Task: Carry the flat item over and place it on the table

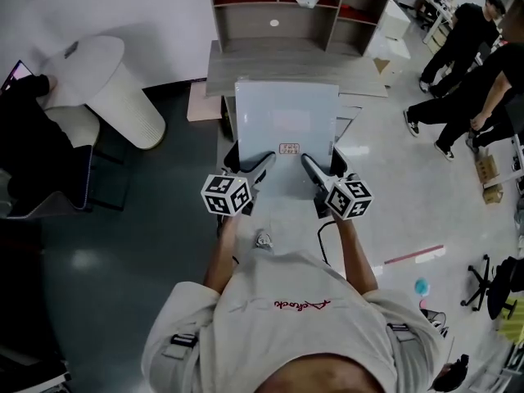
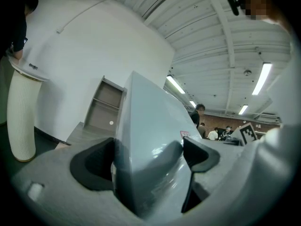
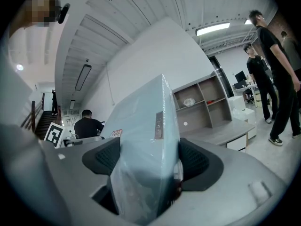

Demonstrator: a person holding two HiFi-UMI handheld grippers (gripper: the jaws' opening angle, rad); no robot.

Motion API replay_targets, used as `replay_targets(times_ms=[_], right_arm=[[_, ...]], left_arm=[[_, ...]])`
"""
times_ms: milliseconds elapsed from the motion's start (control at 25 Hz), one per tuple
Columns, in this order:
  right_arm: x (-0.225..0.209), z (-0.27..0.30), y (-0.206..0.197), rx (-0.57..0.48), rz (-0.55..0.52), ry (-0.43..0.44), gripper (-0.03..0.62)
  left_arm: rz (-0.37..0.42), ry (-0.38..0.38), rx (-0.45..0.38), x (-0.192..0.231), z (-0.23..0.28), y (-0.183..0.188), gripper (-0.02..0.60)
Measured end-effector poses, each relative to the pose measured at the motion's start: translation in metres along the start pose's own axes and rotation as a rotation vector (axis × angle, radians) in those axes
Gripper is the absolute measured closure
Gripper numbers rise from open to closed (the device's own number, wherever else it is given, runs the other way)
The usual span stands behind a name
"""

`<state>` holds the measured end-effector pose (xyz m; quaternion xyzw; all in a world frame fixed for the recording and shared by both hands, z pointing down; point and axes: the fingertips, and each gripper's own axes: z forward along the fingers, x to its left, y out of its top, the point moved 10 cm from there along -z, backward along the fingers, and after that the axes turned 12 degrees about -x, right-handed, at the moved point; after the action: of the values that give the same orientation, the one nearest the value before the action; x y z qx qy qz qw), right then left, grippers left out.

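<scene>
A pale blue-grey flat panel (image 1: pixel 286 129) wrapped in clear film is held level in front of me, with a small red-and-white label near its near edge. My left gripper (image 1: pixel 264 164) is shut on the panel's near left edge, and my right gripper (image 1: pixel 309 164) is shut on its near right edge. In the left gripper view the panel (image 2: pixel 148 145) fills the gap between the black pads (image 2: pixel 96 166). The right gripper view shows the panel's wrapped edge (image 3: pixel 148 168) clamped between both pads (image 3: pixel 197 161). A grey wooden table (image 1: pixel 246 70) lies just beyond the panel.
A grey shelf unit (image 1: pixel 278 6) stands on the table's far side. A white ribbed pedestal table (image 1: pixel 110 84) and a seated person (image 1: pixel 29 137) are at the left. Other people (image 1: pixel 467 64) stand at the right. White boxes (image 1: pixel 393 35) sit beside the table.
</scene>
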<state>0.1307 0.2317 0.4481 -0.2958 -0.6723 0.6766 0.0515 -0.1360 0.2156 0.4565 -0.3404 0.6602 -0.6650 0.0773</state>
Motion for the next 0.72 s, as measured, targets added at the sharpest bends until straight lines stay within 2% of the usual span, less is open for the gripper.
replay_targets(times_ms=[360,720], right_arm=[[-0.002,0.083,0.001,-0.022,-0.024,-0.004,0.192],[-0.018,0.111,-0.007,-0.027,-0.013,-0.053,0.192]], left_arm=[[-0.009,-0.015,-0.015,0.07,0.044,0.025,0.114],[-0.019,-0.049,0.017,0.096,0.077,0.022,0.114]])
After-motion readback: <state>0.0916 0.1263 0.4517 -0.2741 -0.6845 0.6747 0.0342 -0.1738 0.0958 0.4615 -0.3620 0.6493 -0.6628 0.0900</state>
